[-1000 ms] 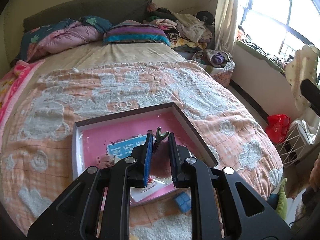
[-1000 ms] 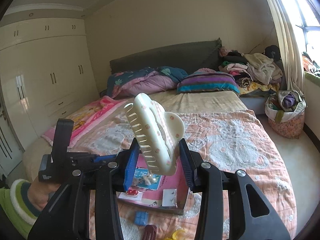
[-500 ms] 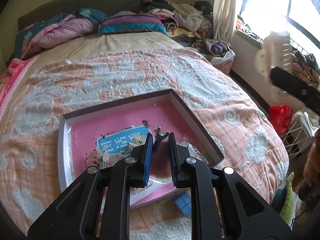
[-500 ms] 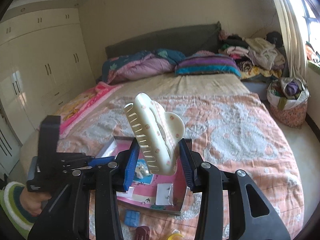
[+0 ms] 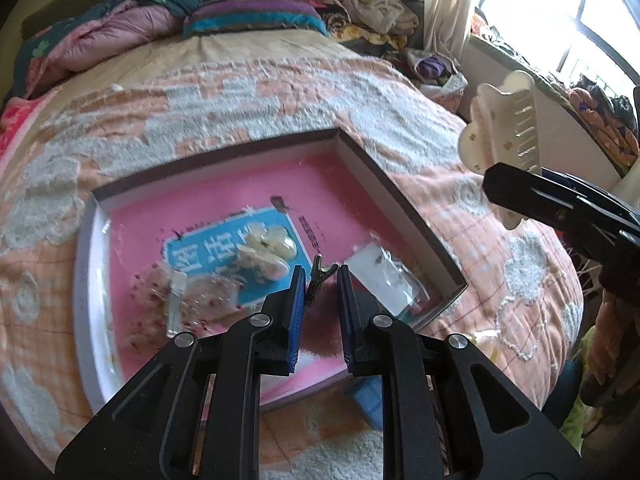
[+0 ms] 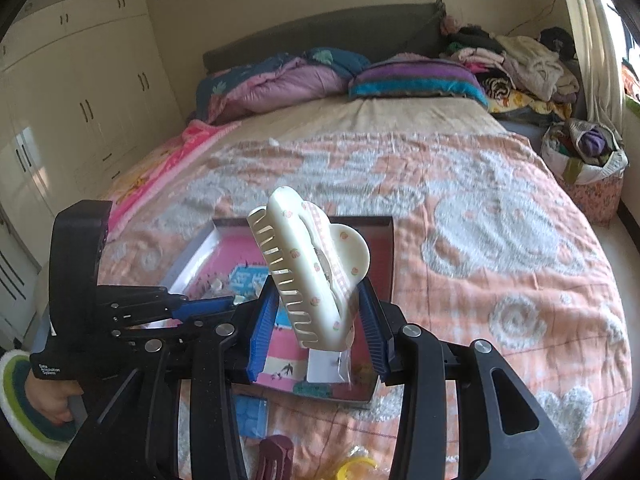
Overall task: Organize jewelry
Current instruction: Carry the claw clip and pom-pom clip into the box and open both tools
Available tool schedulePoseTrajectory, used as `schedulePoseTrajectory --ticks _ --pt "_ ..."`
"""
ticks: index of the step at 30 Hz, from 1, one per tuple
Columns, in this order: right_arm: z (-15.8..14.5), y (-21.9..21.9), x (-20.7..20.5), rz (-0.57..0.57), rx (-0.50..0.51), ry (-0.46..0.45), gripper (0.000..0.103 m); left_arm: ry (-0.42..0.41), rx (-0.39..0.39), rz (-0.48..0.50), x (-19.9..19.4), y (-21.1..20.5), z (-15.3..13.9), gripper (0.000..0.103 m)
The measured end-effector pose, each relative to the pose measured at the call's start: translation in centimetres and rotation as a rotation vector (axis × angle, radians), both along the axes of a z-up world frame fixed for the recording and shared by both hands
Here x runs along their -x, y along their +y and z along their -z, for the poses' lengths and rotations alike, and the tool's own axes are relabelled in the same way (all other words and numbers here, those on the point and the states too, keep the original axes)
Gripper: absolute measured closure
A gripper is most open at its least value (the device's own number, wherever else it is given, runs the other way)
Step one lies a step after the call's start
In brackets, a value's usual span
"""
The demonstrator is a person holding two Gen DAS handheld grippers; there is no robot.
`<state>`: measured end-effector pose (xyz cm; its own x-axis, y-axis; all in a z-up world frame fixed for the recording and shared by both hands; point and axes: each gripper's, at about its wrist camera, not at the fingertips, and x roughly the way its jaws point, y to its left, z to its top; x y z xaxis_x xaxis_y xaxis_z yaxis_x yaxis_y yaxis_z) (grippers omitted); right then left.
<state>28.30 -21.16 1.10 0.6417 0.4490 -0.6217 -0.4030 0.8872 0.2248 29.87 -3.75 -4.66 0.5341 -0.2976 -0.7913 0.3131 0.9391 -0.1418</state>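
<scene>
Nearest me in the left wrist view, my left gripper (image 5: 319, 282) is clenched on a small dark metal clip (image 5: 319, 275) with a reddish fuzzy piece behind it; the clip's forked tip pokes out just past the blue fingers (image 5: 294, 312). It hangs over the near part of the box.

In the right wrist view, my right gripper (image 6: 318, 320) is grasping a large cream claw hair clip (image 6: 310, 270), dotted with small pink marks. It stands tilted, teeth to the left, its base pressed between the blue pads. The same claw clip shows at the right edge of the left view (image 5: 502, 136).

On the bed near its foot edge, below the grippers: a blue packet (image 6: 250, 414), a dark red clip (image 6: 276, 458) and something yellow (image 6: 354, 470), partly cut off.

Next out, the shallow open box (image 5: 404, 210) with a dark rim and pink floor lies on the orange and white quilt (image 6: 480, 240). Inside I see a blue card with white characters (image 5: 208, 254), a pale flower-shaped piece (image 5: 266, 250) lying on it, a clear bag with reddish bits (image 5: 200, 300), and a white card in a clear sleeve (image 5: 380, 276) toward the right corner.

At far left of the right view, a hand (image 6: 48, 398) in a striped cuff holds the left gripper's handle.

Far end: pillows and a rolled duvet (image 6: 280, 80) against the dark headboard, piled clothes (image 6: 520, 60) by the window.
</scene>
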Motion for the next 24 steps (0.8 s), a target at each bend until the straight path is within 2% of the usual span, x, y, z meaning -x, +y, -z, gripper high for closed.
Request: schedulePoseTrajectory --ticks 5,12,16,24 --pt "2.2 0.2 -1.0 -0.002 0.019 0.052 0.064 0.031 -0.011 0.002 -0.3 -0.3 1.5 0.093" --pt "5.2 0.7 -1.8 0.006 0.019 0.124 0.064 0.010 -0.041 -0.008 0.2 0.0 1.0 0.090" --pt "5.8 0.9 -1.8 0.013 0.009 0.139 0.064 -0.004 -0.052 -0.012 0.6 0.3 0.6 0.083" --pt "5.8 0.8 -1.7 0.039 0.019 0.144 0.062 -0.012 -0.052 -0.025 1.0 0.8 0.2 0.078"
